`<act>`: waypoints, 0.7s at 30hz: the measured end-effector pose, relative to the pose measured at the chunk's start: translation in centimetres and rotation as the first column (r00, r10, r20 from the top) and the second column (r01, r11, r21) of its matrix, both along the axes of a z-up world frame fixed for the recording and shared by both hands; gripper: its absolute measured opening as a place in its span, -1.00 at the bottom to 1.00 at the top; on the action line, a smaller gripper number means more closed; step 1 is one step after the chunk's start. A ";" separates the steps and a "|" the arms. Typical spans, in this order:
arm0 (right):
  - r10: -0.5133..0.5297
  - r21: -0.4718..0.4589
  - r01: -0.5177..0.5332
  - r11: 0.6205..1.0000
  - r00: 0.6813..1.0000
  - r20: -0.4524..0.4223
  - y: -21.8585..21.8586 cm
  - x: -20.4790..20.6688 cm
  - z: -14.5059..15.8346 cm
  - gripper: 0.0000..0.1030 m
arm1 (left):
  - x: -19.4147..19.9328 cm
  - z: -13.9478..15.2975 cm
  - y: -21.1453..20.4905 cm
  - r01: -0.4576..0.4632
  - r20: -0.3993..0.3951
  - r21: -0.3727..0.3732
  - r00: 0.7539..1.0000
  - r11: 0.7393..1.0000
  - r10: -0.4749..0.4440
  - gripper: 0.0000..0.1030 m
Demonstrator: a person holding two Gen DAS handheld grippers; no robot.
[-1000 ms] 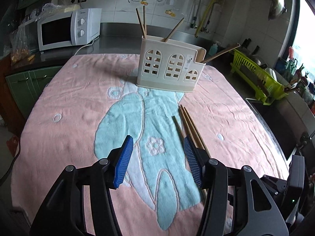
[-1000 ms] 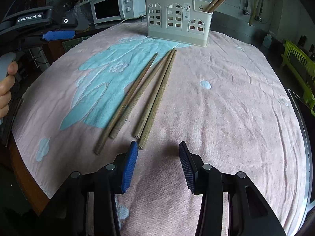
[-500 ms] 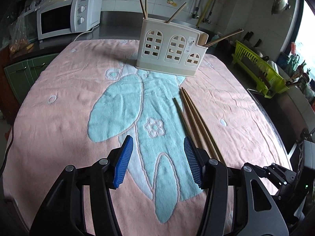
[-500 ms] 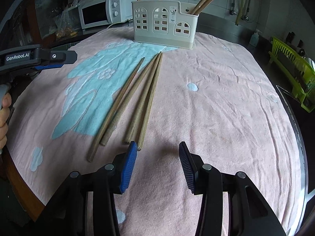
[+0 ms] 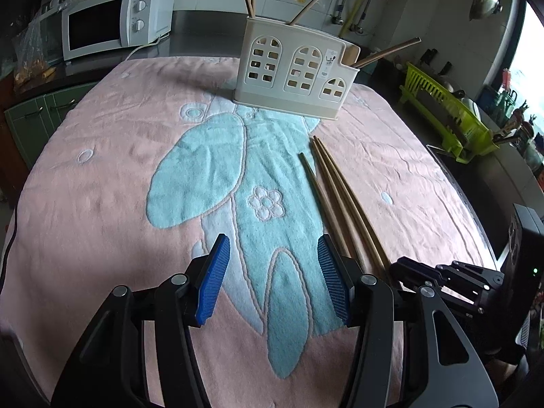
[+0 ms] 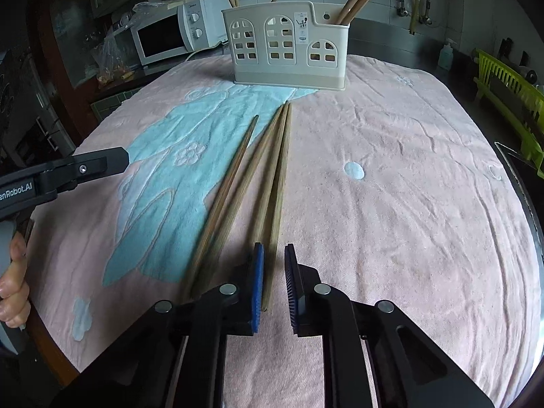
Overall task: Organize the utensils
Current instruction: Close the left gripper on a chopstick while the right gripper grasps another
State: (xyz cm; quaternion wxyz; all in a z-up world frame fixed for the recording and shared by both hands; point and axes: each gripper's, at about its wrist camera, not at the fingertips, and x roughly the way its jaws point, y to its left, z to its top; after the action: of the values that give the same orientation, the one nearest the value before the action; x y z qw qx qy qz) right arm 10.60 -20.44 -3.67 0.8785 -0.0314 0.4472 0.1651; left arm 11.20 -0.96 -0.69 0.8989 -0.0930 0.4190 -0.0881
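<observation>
The desk is covered by a pink-and-blue towel (image 6: pixel 391 156); wooden chopsticks (image 6: pixel 272 176) are straddled, ungripped, by the right hand-held gripper (image 6: pixel 273 282); the left hand-held gripper (image 5: pixel 272 278) is held open

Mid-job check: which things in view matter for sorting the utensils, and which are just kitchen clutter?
For the job:
- loose chopsticks lying on the pink towel
- utensil holder, some chopsticks already in it
- right gripper, narrowed around the near end of one chopstick
- left gripper, open, nothing in it

Just lying about:
- microwave
- green dish rack
- plastic bag
</observation>
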 end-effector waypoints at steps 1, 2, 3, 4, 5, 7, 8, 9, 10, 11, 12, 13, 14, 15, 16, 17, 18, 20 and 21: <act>0.001 0.004 -0.001 1.000 1.000 -0.005 0.0 0.1 -0.1 -0.82 | -0.1 -0.2 -0.1 0.004 -0.004 -0.001 1.000 1.000 -0.004 0.05; 0.001 0.002 -0.001 1.000 1.000 -0.007 0.0 0.2 -0.2 -0.82 | -0.1 -0.4 -0.2 0.009 -0.008 -0.003 1.000 1.000 -0.009 0.05; 0.001 -0.002 -0.001 1.000 1.000 -0.009 0.0 0.3 -0.3 -0.85 | -0.1 -0.5 -0.4 0.015 -0.012 -0.004 1.000 1.000 -0.015 0.05; 0.000 -0.003 0.000 1.000 1.000 -0.010 0.0 0.4 -0.4 -0.85 | -0.2 -0.7 -0.6 0.019 -0.017 -0.008 1.000 1.000 -0.019 0.05; -0.001 -0.003 0.001 1.000 1.000 -0.011 0.0 0.4 -0.4 -0.85 | -0.2 -0.9 -0.9 0.024 -0.024 -0.016 0.999 1.000 -0.025 0.05; 0.000 -0.004 -0.001 1.000 1.000 -0.011 0.1 0.6 -0.5 -0.85 | -0.3 -1.3 -1.5 0.039 -0.036 -0.026 0.999 0.999 -0.040 0.05; 0.002 -0.004 -0.002 1.000 1.000 -0.010 0.0 0.6 -0.5 -0.85 | -0.3 -1.5 -1.9 0.044 -0.044 -0.028 0.998 0.999 -0.045 0.04; 0.004 -0.001 -0.004 1.000 1.000 -0.012 0.0 0.6 -0.5 -0.86 | -0.3 -1.8 -2.4 0.052 -0.054 -0.032 0.997 0.998 -0.054 0.02; 0.005 0.000 -0.005 1.000 1.000 -0.013 -0.2 0.7 -0.5 -0.86 | -0.3 -2.0 -2.9 0.057 -0.061 -0.037 0.996 0.998 -0.059 0.02; -0.002 -0.001 0.002 1.000 1.000 -0.010 -0.4 0.6 -0.4 -0.86 | -0.3 -2.2 -3.3 0.060 -0.069 -0.041 0.996 0.997 -0.063 0.02; -0.007 -0.001 0.007 1.000 1.000 -0.009 -0.7 0.6 -0.4 -0.87 | -0.4 -2.4 -3.7 0.067 -0.076 -0.045 0.995 0.997 -0.070 0.02; -0.009 0.001 0.009 1.000 1.000 -0.011 -0.9 0.5 -0.4 -0.87 | -0.4 -2.6 -4.1 0.071 -0.079 -0.046 0.994 0.996 -0.075 0.01; -0.010 0.003 0.010 1.000 1.000 -0.012 -1.2 0.5 -0.4 -0.87 | -0.5 -2.8 -4.5 0.070 -0.084 -0.045 0.994 0.996 -0.074 0.01; -0.012 0.003 0.012 1.000 1.000 -0.011 -1.3 0.5 -0.4 -0.87 | -0.4 -2.9 -4.9 0.071 -0.092 -0.049 0.993 0.996 -0.075 -0.06; -0.013 0.004 0.013 1.000 1.000 -0.010 -1.5 0.5 -0.4 -0.88 | -0.3 -3.1 -5.2 0.072 -0.100 -0.057 0.992 0.996 -0.077 -0.09; -0.015 0.007 0.015 1.000 1.000 -0.009 -1.7 0.5 -0.4 -0.88 | -0.2 -3.3 -5.5 0.068 -0.109 -0.064 0.991 0.996 -0.074 -0.15; -0.016 0.010 0.017 1.000 1.000 -0.009 -1.8 0.4 -0.4 -0.88 | -0.1 -3.6 -5.8 0.061 -0.118 -0.066 0.991 0.996 -0.069 -0.23; -0.017 0.015 0.017 1.000 1.000 -0.009 -2.1 0.5 -0.4 -0.88 | 0.1 -3.9 -6.2 0.056 -0.131 -0.071 0.989 0.996 -0.065 -0.32; -0.016 0.017 0.016 1.000 1.000 -0.009 -2.3 0.4 -0.4 -0.88 | 0.2 -4.1 -6.5 0.052 -0.136 -0.067 0.989 0.996 -0.061 -0.35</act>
State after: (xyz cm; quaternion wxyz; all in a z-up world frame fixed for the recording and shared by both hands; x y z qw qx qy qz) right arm 11.05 -22.70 -4.05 0.8781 -0.0195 0.4499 0.1621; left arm 11.37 -7.42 -4.77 0.8616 -0.1154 0.4795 -0.1199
